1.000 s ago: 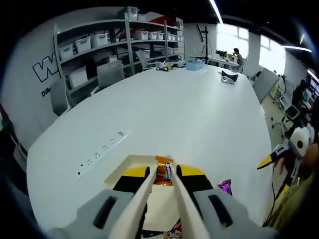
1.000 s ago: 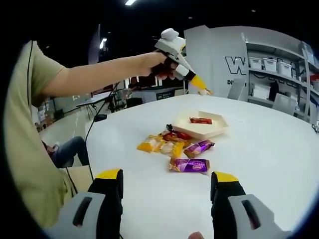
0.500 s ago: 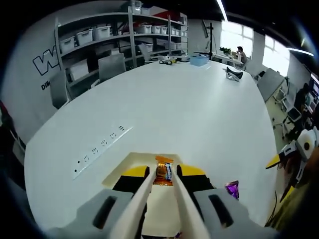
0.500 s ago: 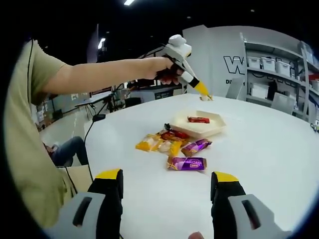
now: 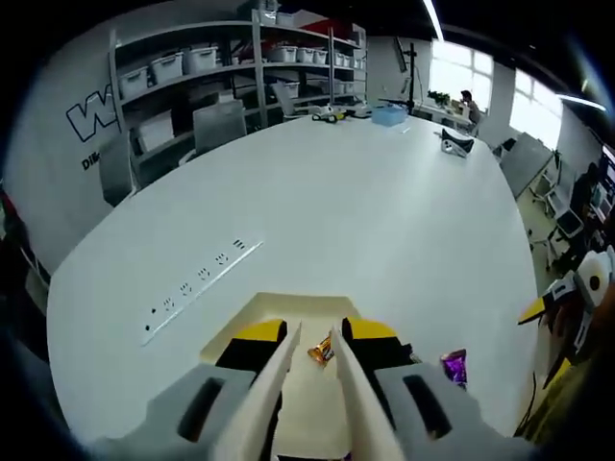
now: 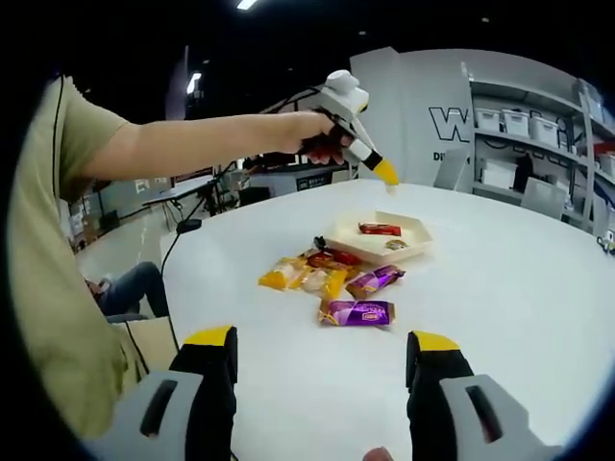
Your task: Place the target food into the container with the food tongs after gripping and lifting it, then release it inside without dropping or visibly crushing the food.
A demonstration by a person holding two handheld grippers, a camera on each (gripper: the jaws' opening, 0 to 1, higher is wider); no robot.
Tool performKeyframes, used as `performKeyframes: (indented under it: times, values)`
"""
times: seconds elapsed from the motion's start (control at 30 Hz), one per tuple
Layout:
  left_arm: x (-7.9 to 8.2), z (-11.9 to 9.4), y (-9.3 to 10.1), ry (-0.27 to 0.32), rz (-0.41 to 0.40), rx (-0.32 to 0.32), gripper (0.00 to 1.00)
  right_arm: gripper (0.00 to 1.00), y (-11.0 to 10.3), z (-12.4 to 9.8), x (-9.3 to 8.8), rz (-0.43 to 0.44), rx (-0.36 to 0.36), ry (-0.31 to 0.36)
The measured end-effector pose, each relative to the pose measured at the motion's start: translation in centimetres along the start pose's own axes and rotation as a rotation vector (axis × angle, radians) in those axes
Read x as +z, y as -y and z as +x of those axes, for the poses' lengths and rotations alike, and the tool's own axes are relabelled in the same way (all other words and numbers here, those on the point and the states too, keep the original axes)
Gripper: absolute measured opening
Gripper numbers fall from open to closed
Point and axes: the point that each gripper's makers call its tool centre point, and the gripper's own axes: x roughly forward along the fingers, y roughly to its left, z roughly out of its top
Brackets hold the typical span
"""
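Cream tongs extend from the left gripper [image 5: 312,370], whose fingers stand slightly parted above the tray [image 5: 252,314]; an orange-wrapped candy [image 5: 321,351] lies between the tips, contact uncertain. Right gripper [image 6: 322,370] fingers spread wide, empty. On the white surface [image 6: 500,288], the tray holds a red bar [image 6: 379,229] and a small candy; loose wrapped sweets [image 6: 327,279] lie beside it. Shelving [image 5: 231,67] lines the wall.

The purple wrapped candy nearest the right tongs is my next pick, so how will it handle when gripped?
The purple wrapped candy looks small and flat, so probably light. Its glossy foil wrapper may slip or crinkle. Lying flat on the white table, it seems unlikely to roll.
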Motion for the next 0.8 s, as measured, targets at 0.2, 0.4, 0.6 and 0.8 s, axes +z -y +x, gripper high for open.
performKeyframes:
  times: [0.2, 0.4, 0.6, 0.8]
  values:
    - [-0.3, -0.6, 0.0, 0.001, 0.003, -0.001, 0.21, 0.70, -0.2, 0.2, 0.2, -0.006, 0.006, 0.003]
    - [-0.6, -1.2, 0.1, -0.002, 0.013, -0.002, 0.21, 0.70, -0.4, 0.3, 0.3, -0.007, 0.009, 0.004]
    - [-0.9, -1.9, 0.9, 0.000, 0.030, -0.012, 0.21, 0.70, -0.6, 0.4, 0.4, -0.010, 0.014, 0.007]
    - [-1.4, -3.0, 1.9, 0.005, 0.059, -0.025, 0.21, 0.70, -0.9, 0.5, 0.5, -0.013, 0.018, 0.008]
